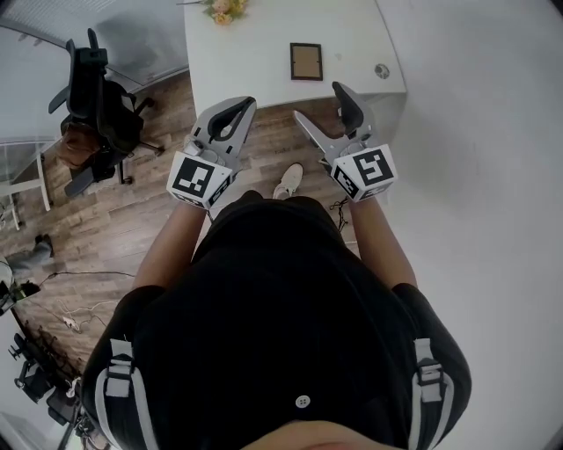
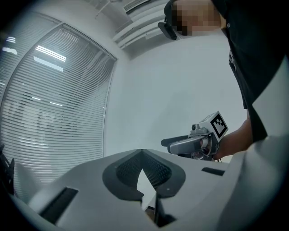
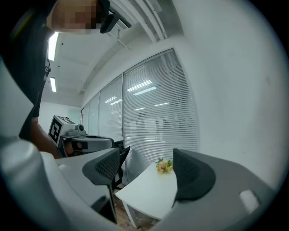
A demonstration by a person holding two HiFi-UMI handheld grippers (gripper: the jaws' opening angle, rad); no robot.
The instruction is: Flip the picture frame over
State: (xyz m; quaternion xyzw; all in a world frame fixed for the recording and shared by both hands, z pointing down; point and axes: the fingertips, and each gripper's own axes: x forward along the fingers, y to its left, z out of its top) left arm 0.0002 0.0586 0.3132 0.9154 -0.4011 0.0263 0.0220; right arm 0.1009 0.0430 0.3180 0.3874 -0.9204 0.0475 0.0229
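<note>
A small dark-brown picture frame [image 1: 306,61] lies flat on the white table [image 1: 255,66], near its front edge. Both grippers hover in the air short of the table, tilted upward. My left gripper [image 1: 247,105] is shut with nothing in it; its pads [image 2: 153,169] meet at the tips. My right gripper [image 1: 318,101] is open and empty, just before the table edge below the frame. Between its pads [image 3: 193,175] I see the table top [image 3: 149,194], but not the frame. Each gripper view shows the other gripper to the side.
A bunch of pale flowers [image 1: 224,9] [image 3: 163,166] sits at the table's far end, and a small round object [image 1: 382,71] near its right corner. A black office chair [image 1: 97,97] stands at the left on the wood floor. A white wall runs along the right.
</note>
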